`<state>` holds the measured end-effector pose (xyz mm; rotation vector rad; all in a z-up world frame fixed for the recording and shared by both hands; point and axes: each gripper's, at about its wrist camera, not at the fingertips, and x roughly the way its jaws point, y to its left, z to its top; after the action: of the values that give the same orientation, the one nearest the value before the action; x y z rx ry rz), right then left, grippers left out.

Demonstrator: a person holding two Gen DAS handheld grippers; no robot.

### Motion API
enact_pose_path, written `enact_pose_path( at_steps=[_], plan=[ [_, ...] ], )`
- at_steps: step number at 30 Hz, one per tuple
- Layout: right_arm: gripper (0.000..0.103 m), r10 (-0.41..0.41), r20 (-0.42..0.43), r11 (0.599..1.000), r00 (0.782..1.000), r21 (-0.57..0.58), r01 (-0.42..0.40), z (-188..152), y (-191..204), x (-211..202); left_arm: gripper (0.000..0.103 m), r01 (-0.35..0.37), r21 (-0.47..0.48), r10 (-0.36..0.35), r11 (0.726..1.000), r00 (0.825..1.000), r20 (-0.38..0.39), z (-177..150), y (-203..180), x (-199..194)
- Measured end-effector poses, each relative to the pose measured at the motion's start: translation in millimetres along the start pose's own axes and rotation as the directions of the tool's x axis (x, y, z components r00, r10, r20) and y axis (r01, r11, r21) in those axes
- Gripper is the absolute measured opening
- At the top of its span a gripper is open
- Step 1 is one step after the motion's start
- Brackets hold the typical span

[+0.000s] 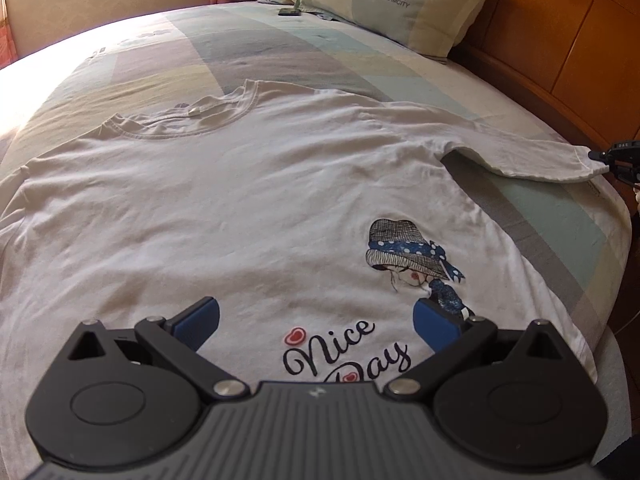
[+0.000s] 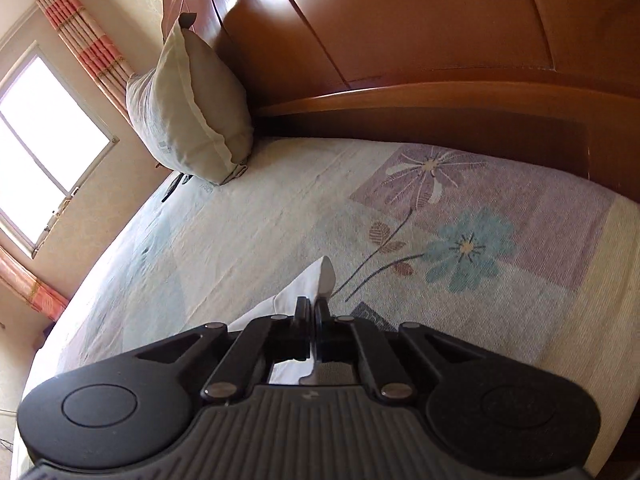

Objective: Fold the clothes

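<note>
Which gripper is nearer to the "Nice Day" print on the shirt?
Left. The left gripper hovers open right over the print; the right gripper is off at the sleeve tip, shut on it.

a white t-shirt (image 1: pixel 224 200) is printed with a figure in a grey hat and blue polka-dot scarf, black script and red hearts. the bedsheet (image 2: pixel 440 216) is patterned with lilac and pale blue flowers on cream. blue pads (image 1: pixel 200 322) are carried on the black left gripper (image 1: pixel 316 322). the headboard (image 2: pixel 400 40) is orange-brown wood; the curtain (image 2: pixel 88 44) is striped pink.

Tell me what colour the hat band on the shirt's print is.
Blue with white polka dots, clearest in the left wrist view.
</note>
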<state>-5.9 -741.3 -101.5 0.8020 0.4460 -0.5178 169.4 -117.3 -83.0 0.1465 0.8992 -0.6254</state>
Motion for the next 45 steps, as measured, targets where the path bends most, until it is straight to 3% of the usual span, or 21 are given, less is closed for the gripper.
enact_pose_path(
  at_steps=[6,9,11,13,16,19,23,26,28,29,30,31,32,38,41,45],
  plan=[
    [0.006,-0.184,0.066,0.983,0.981,0.001,0.184,19.1,-4.5,0.8,0.102,-0.004,-0.009,0.004,1.000,1.000,0.002,-1.9,4.5,-1.7],
    [0.011,-0.094,0.026,0.995,0.995,-0.034,0.095,12.5,19.4,-2.9,0.102,-0.007,-0.022,0.007,1.000,1.000,-0.006,-2.0,7.3,1.6],
    [0.017,-0.039,-0.045,0.992,0.998,-0.120,0.033,-4.1,53.2,2.6,0.102,-0.009,-0.023,0.008,1.000,1.000,-0.011,-2.0,7.3,3.2],
    [0.037,0.015,-0.128,0.983,0.992,-0.181,-0.038,-26.2,91.2,17.4,0.102,-0.012,-0.014,0.012,1.000,1.000,-0.005,-2.3,5.7,0.8],
    [0.044,0.101,-0.246,0.955,0.964,-0.249,-0.163,-62.1,152.9,43.6,0.102,-0.025,-0.010,0.025,1.000,1.000,0.004,-3.4,7.4,-4.6],
    [0.044,0.162,-0.335,0.897,0.928,-0.342,-0.280,-103.0,222.9,68.3,0.102,-0.042,-0.013,0.042,0.999,0.999,0.012,-5.0,11.7,-10.9],
    [0.044,0.096,-0.353,0.793,0.931,-0.539,-0.286,-153.8,293.1,91.0,0.102,-0.062,-0.037,0.063,0.997,0.998,0.018,-9.3,22.8,-18.0],
    [0.044,-0.004,-0.329,0.732,0.944,-0.645,-0.222,-181.8,303.8,104.4,0.102,-0.069,-0.064,0.070,0.996,0.997,0.023,-14.5,34.0,-22.5],
    [0.048,-0.039,-0.313,0.669,0.949,-0.714,-0.207,-194.5,292.9,104.9,0.102,-0.071,-0.076,0.073,0.995,0.997,0.022,-17.7,40.3,-22.4],
    [0.052,-0.030,-0.297,0.633,0.955,-0.745,-0.212,-196.2,284.2,98.5,0.102,-0.074,-0.082,0.075,0.994,0.997,0.019,-19.5,44.1,-21.8],
    [0.066,-0.020,-0.282,0.600,0.959,-0.771,-0.214,-197.2,276.2,92.5,0.102,-0.076,-0.089,0.078,0.993,0.997,0.021,-20.3,47.3,-21.3],
    [0.079,-0.020,-0.285,0.621,0.958,-0.755,-0.212,-191.2,276.2,91.4,0.102,-0.077,-0.096,0.080,0.992,0.996,0.024,-20.7,50.2,-20.8],
    [0.082,-0.020,-0.288,0.641,0.957,-0.738,-0.209,-185.1,276.2,90.2,0.102,-0.079,-0.103,0.082,0.991,0.996,0.028,-21.2,53.2,-20.3],
    [0.082,-0.018,-0.306,0.754,0.952,-0.629,-0.188,-149.1,277.0,84.0,0.102,-0.109,-0.137,0.116,0.985,0.992,0.047,-19.7,69.1,-21.7],
    [0.084,-0.003,-0.312,0.789,0.950,-0.584,-0.190,-143.2,313.5,105.0,0.102,-0.142,-0.155,0.151,0.978,0.987,0.048,-19.9,79.3,-24.7],
    [0.086,-0.037,-0.415,0.837,0.909,-0.510,-0.198,-155.7,359.1,151.4,0.102,-0.170,-0.182,0.182,0.969,0.982,0.051,-23.8,94.5,-30.4]
  ],
)
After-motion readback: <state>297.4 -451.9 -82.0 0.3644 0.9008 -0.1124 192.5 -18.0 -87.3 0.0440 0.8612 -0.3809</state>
